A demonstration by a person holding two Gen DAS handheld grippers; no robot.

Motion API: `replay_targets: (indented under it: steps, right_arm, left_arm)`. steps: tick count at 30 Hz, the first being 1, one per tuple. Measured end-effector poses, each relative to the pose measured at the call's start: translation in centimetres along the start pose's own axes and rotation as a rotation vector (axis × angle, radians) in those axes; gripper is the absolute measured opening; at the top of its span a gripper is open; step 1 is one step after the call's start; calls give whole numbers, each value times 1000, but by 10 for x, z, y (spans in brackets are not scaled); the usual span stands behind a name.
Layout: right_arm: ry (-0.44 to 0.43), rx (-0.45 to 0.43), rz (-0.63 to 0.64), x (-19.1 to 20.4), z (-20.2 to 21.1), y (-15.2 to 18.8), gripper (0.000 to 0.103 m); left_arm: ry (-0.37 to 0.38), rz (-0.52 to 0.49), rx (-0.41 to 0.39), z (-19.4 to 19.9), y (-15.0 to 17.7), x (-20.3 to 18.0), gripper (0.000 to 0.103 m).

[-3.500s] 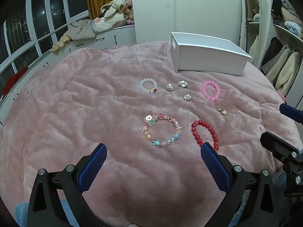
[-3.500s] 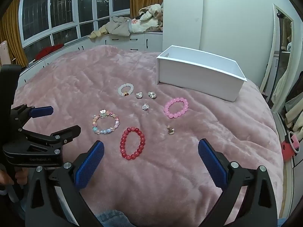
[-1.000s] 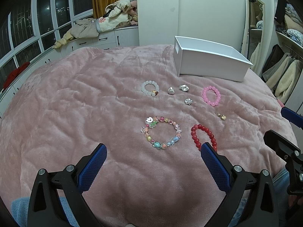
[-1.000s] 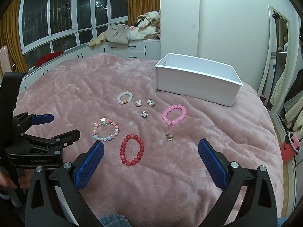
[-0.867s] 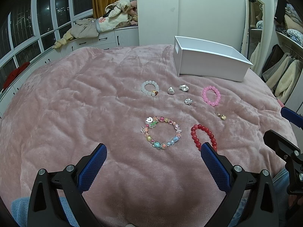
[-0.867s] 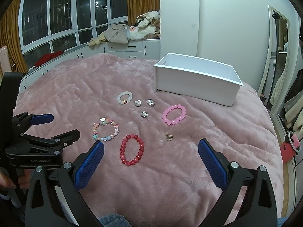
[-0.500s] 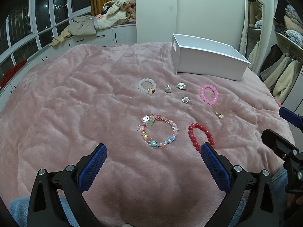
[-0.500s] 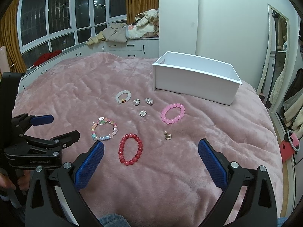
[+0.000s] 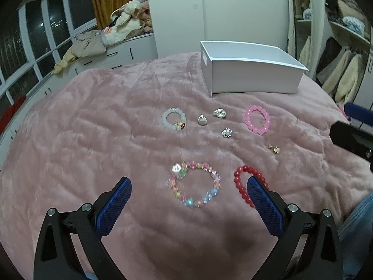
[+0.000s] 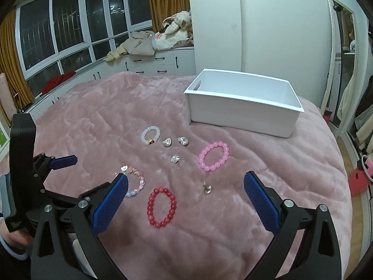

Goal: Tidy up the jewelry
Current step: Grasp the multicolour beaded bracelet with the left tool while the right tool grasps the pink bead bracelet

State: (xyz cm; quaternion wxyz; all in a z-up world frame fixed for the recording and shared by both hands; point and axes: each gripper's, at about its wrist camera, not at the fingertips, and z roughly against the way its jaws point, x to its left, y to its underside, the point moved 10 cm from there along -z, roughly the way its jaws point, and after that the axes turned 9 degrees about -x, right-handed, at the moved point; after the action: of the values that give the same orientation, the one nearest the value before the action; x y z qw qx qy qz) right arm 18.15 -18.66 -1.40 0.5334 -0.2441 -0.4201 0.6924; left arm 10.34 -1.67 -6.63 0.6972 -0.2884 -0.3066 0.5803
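Note:
Jewelry lies spread on a pink blanket (image 9: pixel 93 128). A multicolour bead bracelet (image 9: pixel 194 184) sits just ahead of my open left gripper (image 9: pixel 188 193), whose right finger covers part of a red bead bracelet (image 9: pixel 241 182). Farther off lie a white bracelet (image 9: pixel 174 119), a pink bracelet (image 9: pixel 257 120), three small silver charms (image 9: pixel 202 119) and a gold heart charm (image 9: pixel 274 148). In the right wrist view my open right gripper (image 10: pixel 186 193) hovers over the red bracelet (image 10: pixel 161 207), with the gold charm (image 10: pixel 206 188) and pink bracelet (image 10: pixel 213 156) beyond it. An open white box (image 10: pixel 242 107) stands behind.
The left gripper's body (image 10: pixel 35 186) fills the left side of the right wrist view. The right gripper's finger (image 9: pixel 352 135) shows at the right edge of the left wrist view. Drawers piled with clothes (image 10: pixel 153 39) line the window wall. A mirror (image 10: pixel 340 70) and hanging clothes (image 9: pixel 342 79) stand to the right.
Both grippers have moved forward and lower toward the jewelry, so the bracelets and box look larger. Nothing on the blanket has shifted and both grippers stay open.

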Motion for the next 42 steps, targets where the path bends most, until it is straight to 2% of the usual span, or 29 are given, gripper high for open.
replay_targets:
  steps: [6,11,17,21,24,26,31,37,39,42]
  right_arm:
    - [4,24,-8,-11,-22,-13,94]
    - [14,27,2,-24,-52,-40,89]
    - [31,40,40,-40,-93,-65,80]
    - [38,62,60,-50,-117,-68,78]
    - [49,112,79,-60,-136,-59,77]
    - [56,154,82,-67,-146,-48,73]
    - [75,239,68,-87,-167,-17,70]
    - [76,301,71,-97,-186,13,51]
    - [70,321,72,-99,-192,22,51]
    - [61,344,64,-102,-196,31,51]
  left_arm:
    - [6,-1,21,-26,-18,9,100]
    - [0,11,39,-48,-28,21,100]
    - [5,-20,76,-70,-32,25,100]
    - [15,-40,98,-82,-31,25,99]
    - [28,-68,141,-94,-25,24,94]
    - [41,-84,181,-100,-17,24,83]
    - [45,-98,221,-101,0,24,82]
    - [3,-119,246,-106,13,26,80]
    - [-3,-123,255,-109,19,26,76]
    - [2,-109,278,-113,27,25,65]
